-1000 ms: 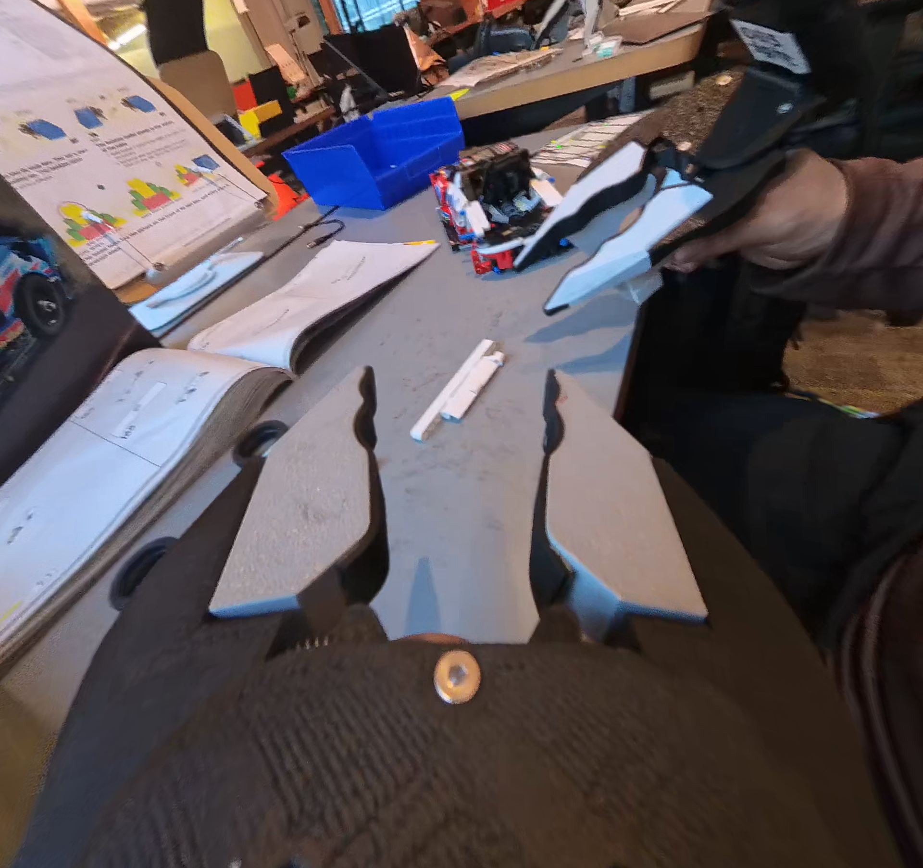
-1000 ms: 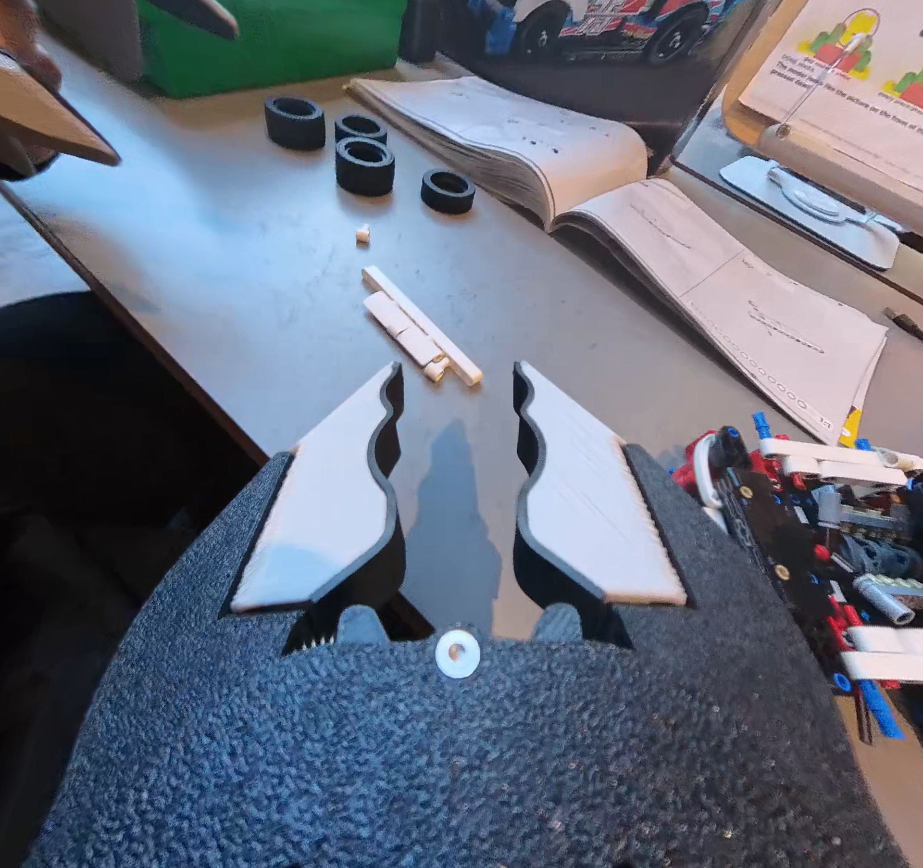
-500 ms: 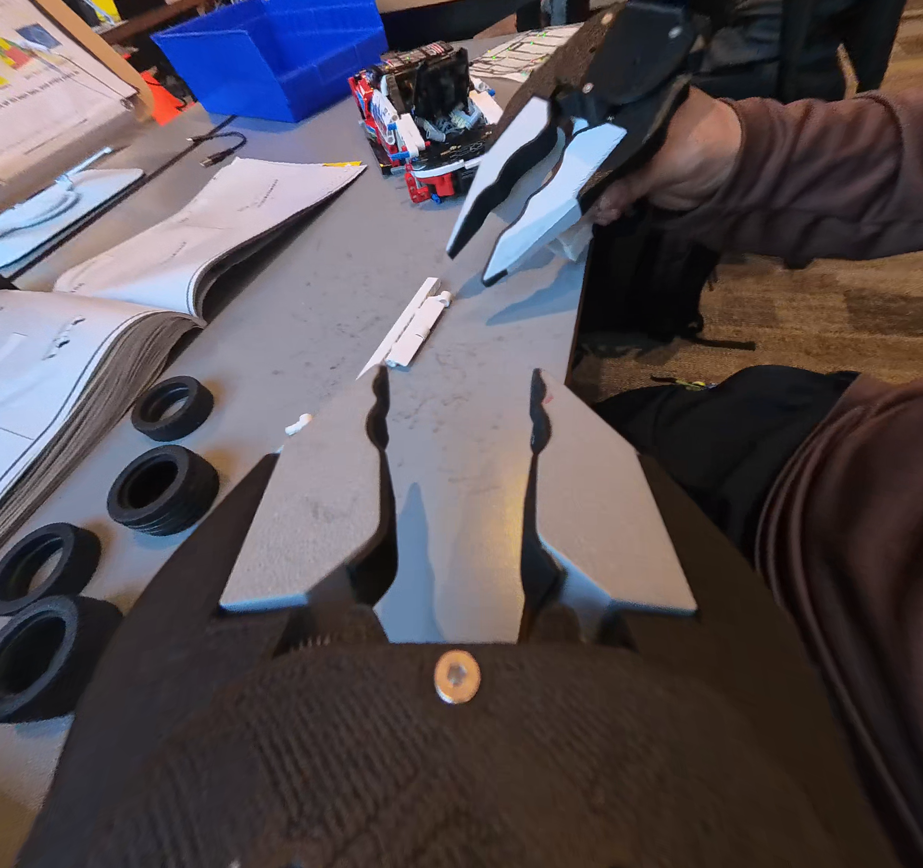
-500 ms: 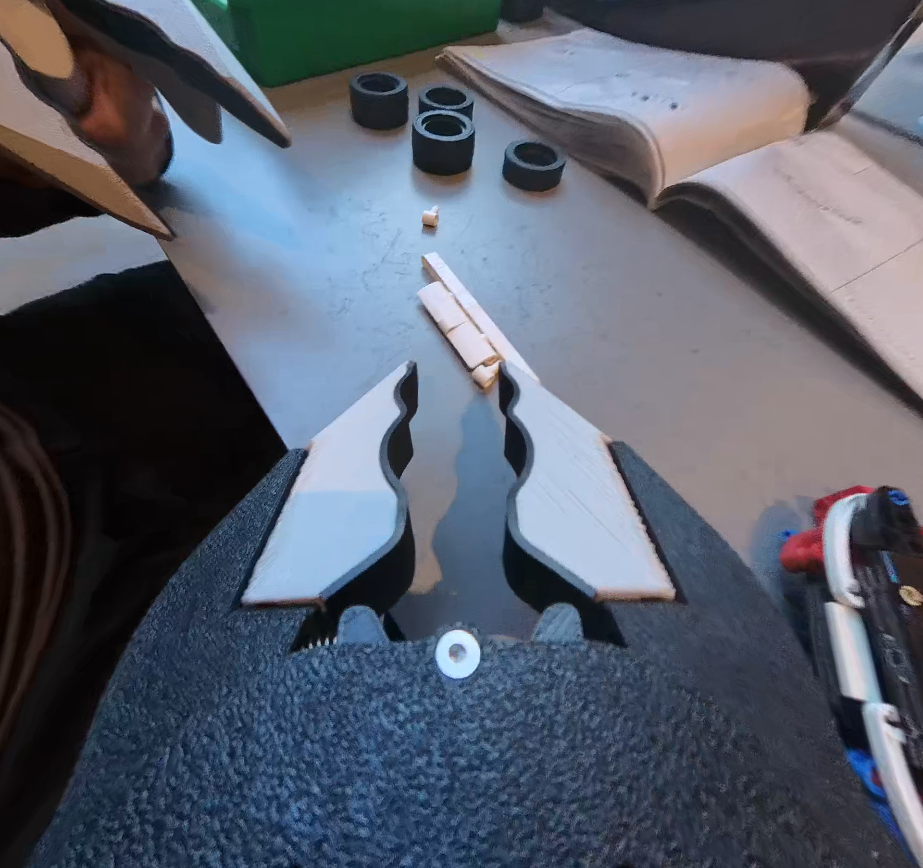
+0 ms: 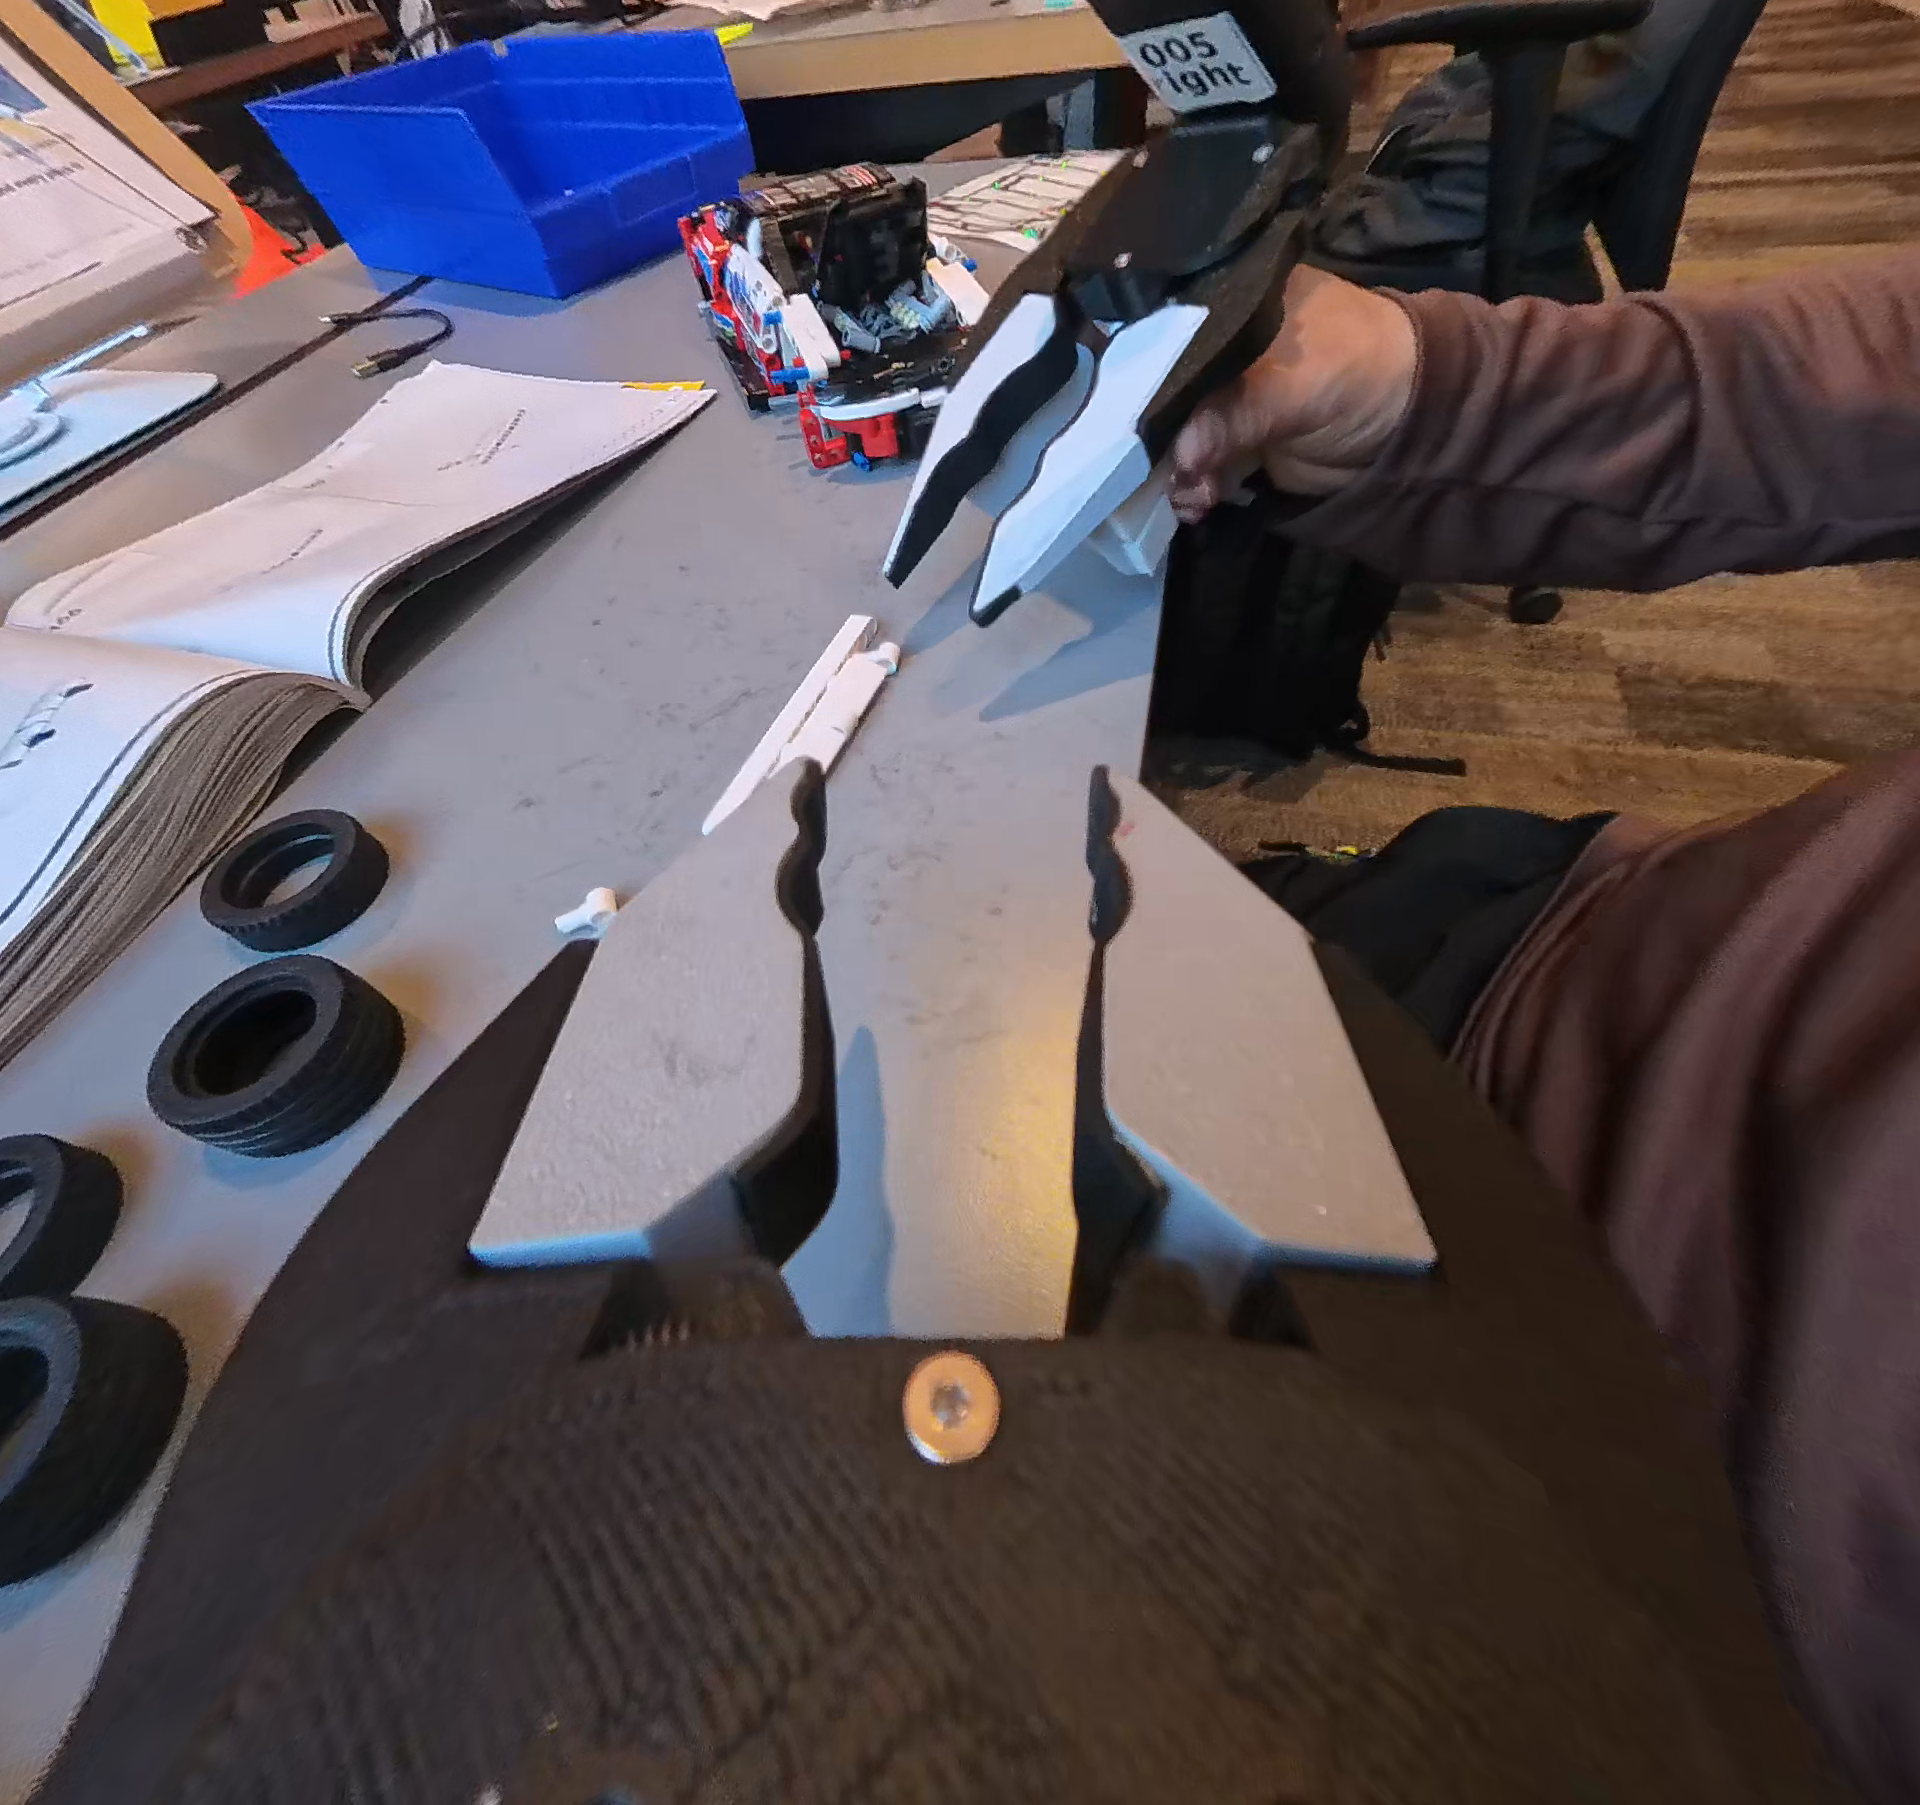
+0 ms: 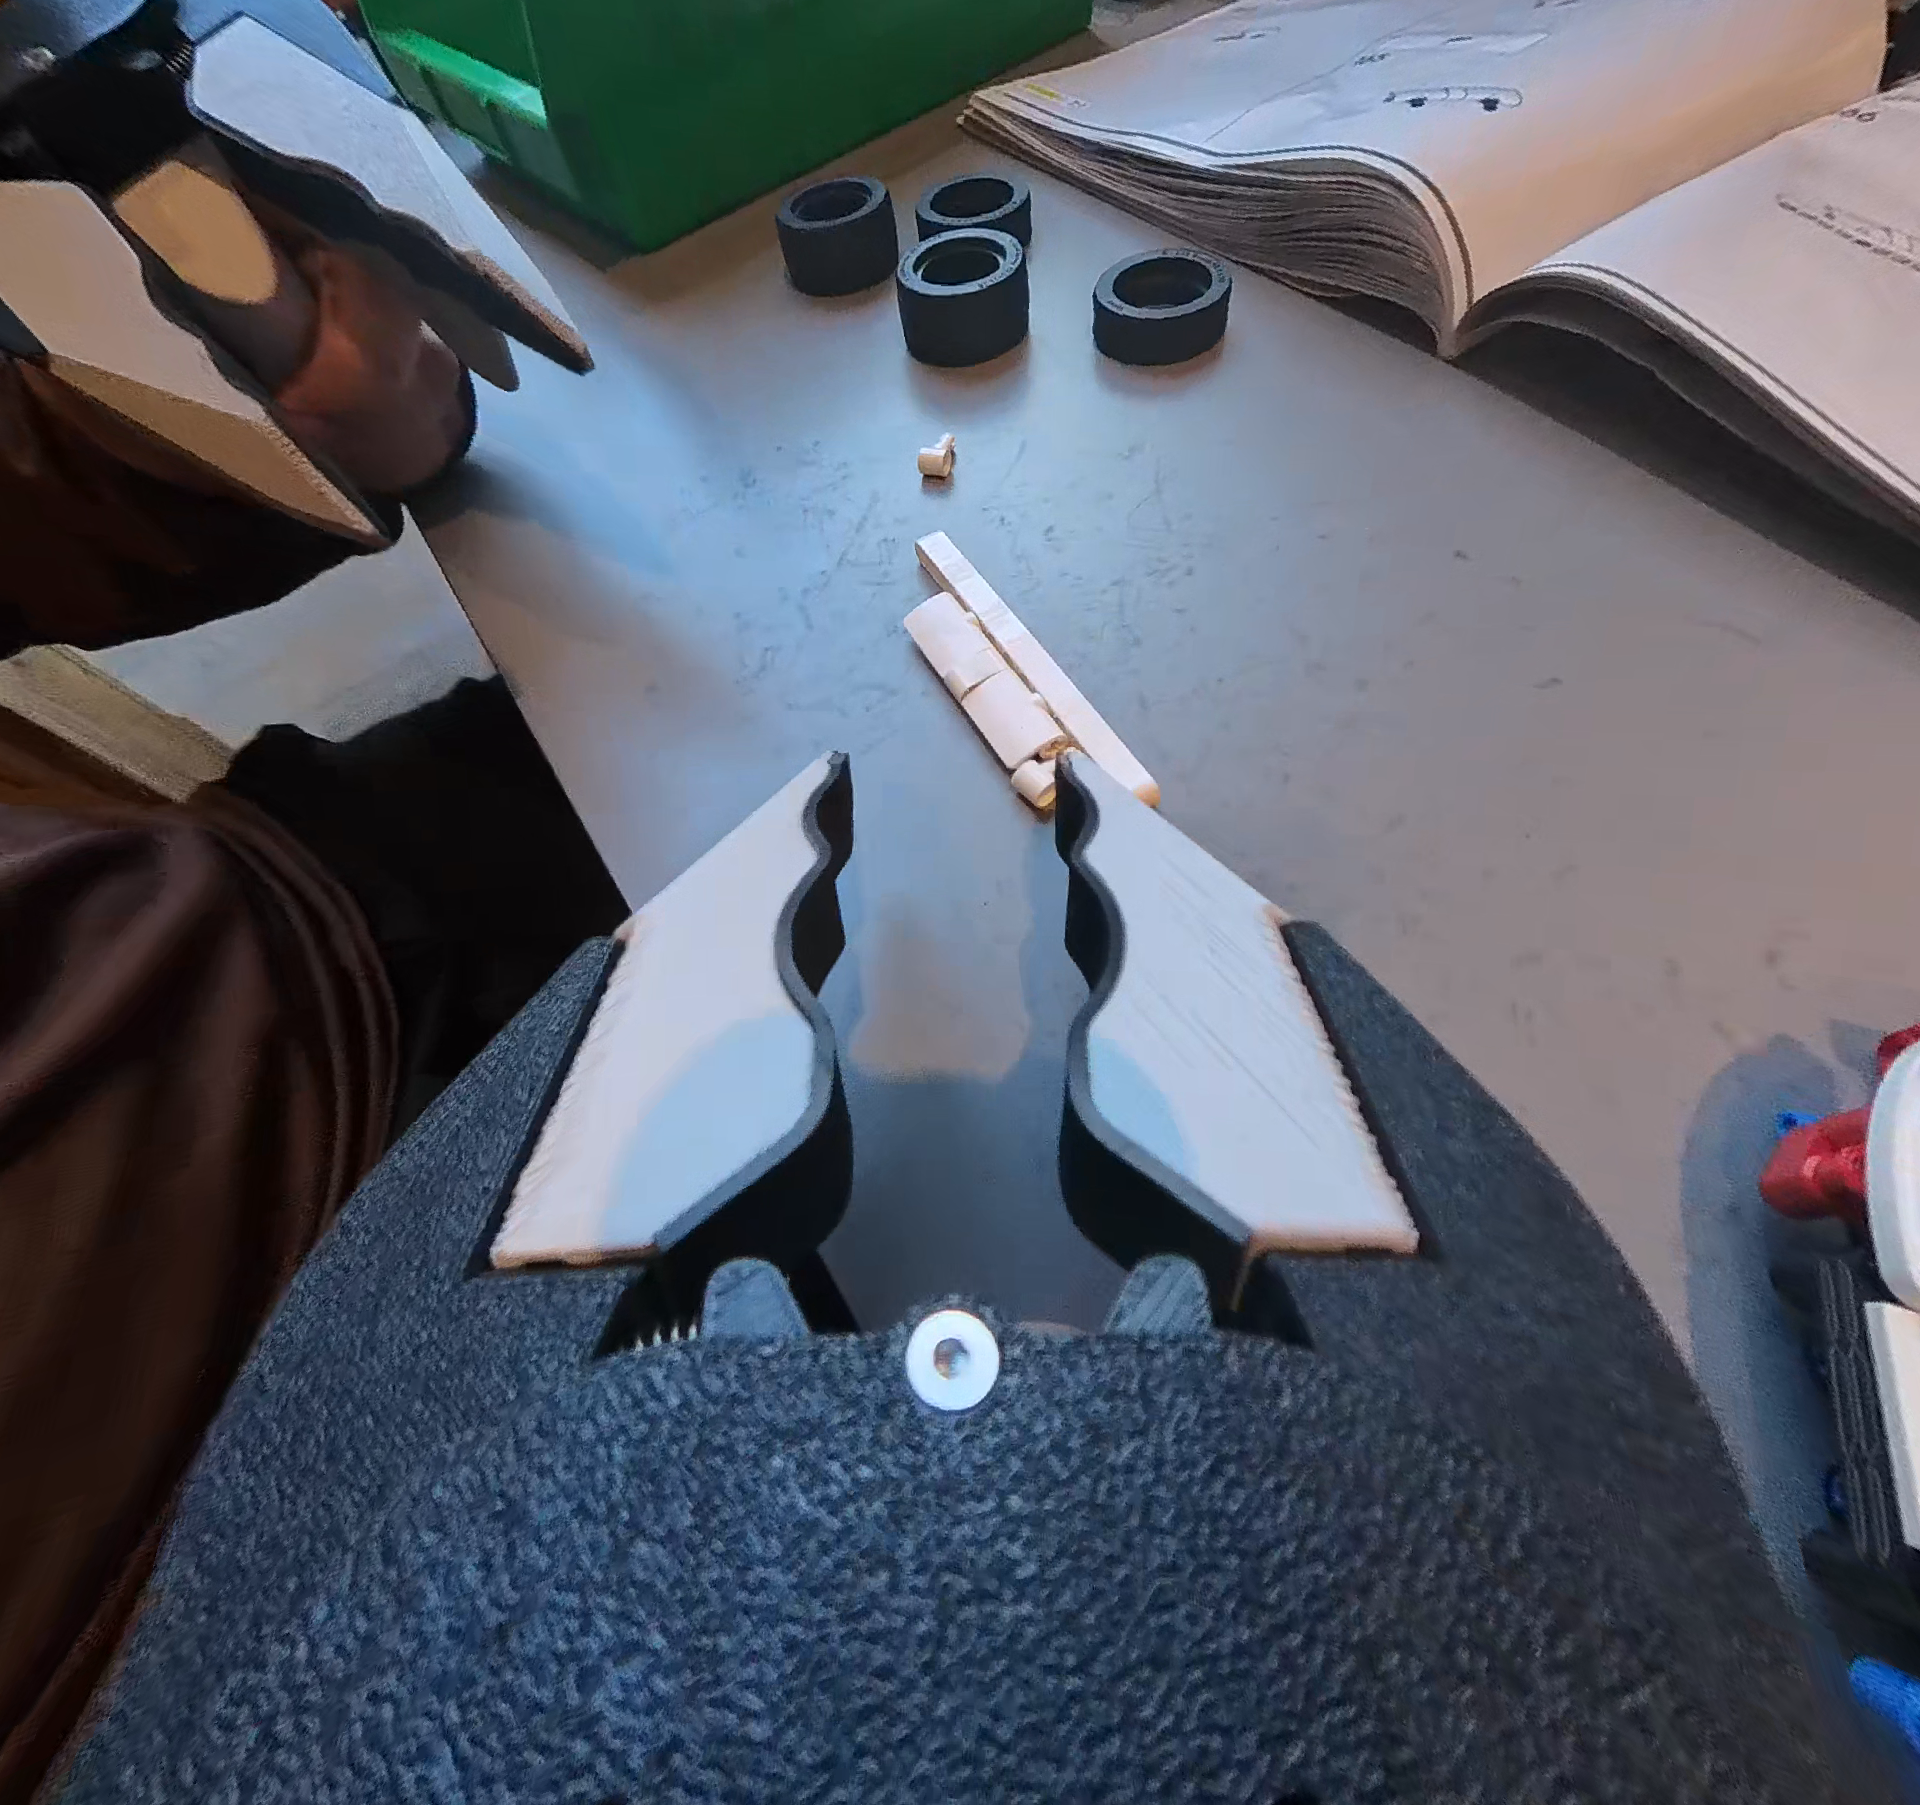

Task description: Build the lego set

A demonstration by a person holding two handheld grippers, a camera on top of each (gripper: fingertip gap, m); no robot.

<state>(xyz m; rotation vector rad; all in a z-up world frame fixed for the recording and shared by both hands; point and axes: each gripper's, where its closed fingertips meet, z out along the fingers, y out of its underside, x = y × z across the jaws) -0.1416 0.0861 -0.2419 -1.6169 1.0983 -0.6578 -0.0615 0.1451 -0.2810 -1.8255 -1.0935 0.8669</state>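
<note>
Two white lego beams [image 5: 821,706] lie side by side on the grey table [image 5: 582,675], with a small white connector [image 5: 587,914] near them. My left gripper [image 5: 951,784] is open and empty, just short of the beams. My right gripper [image 6: 951,773] is open and empty, its right fingertip beside the near end of the beams [image 6: 997,654]. In the left wrist view it [image 5: 940,595] hovers just above the beams' far end. The part-built red, white and black lego car [image 5: 831,290] stands behind it. Several black tyres [image 6: 961,295] lie past the connector [image 6: 937,454].
An open instruction book [image 5: 364,529] lies left of the beams and shows in the right wrist view [image 6: 1507,145] too. A blue bin [image 5: 520,155] stands at the back, a green bin [image 6: 727,41] behind the tyres. The table edge [image 5: 1153,612] runs close on the right. My hands' fingertips stand some 11 cm from each other. From the left gripper's tips to the connector [image 6: 937,454] is close to 10 cm. My left wrist view [image 5: 591,903] looks at it from another angle.
My left gripper has pulled back and swung, bringing the tyres into view. My right gripper has come down and closer to the white beams. Both stayed open and empty.
</note>
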